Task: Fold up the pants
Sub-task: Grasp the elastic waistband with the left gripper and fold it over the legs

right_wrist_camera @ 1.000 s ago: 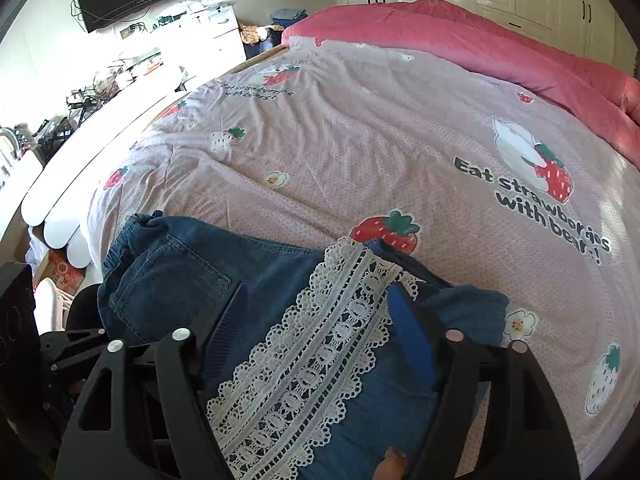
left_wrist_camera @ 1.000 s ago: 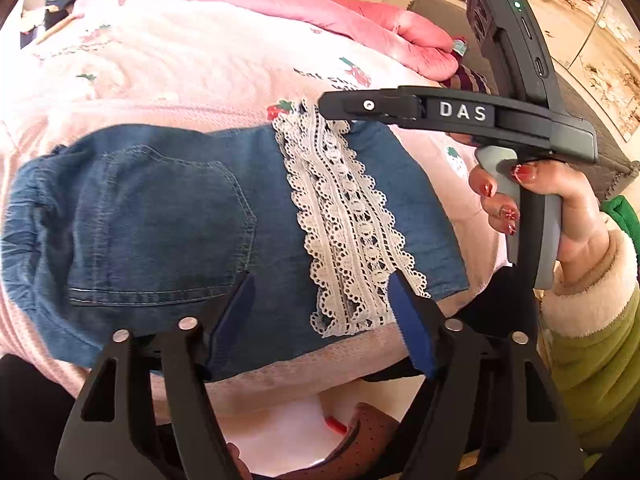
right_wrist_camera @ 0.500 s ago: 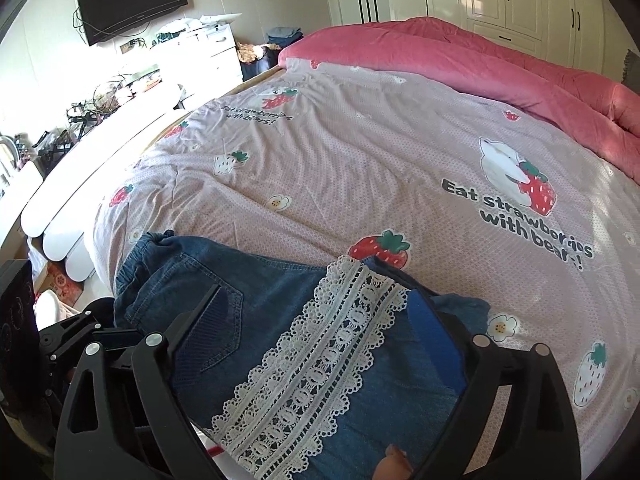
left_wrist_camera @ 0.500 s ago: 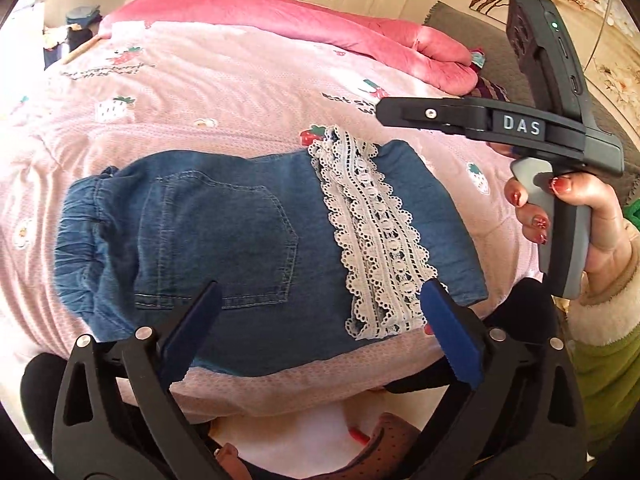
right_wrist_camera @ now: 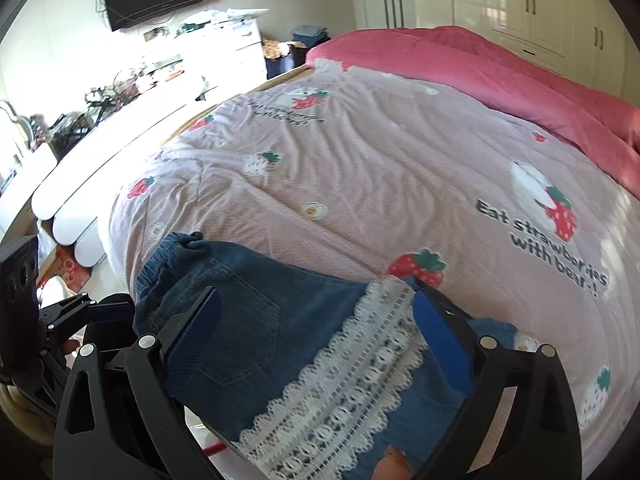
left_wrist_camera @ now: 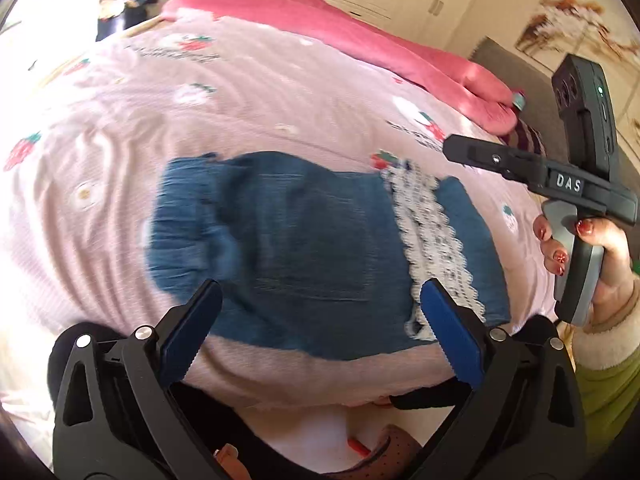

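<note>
Pants lie folded on the bed near its front edge; left gripper and right gripper, jaws just opened wide and empty, should withdraw upward without snagging the lace band.

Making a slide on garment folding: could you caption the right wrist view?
Open right gripper above folded denim pants with a lace band on a strawberry-print bedspread.

Black left gripper with blue pads; green sleeve, cream cuff, red nails.
</note>
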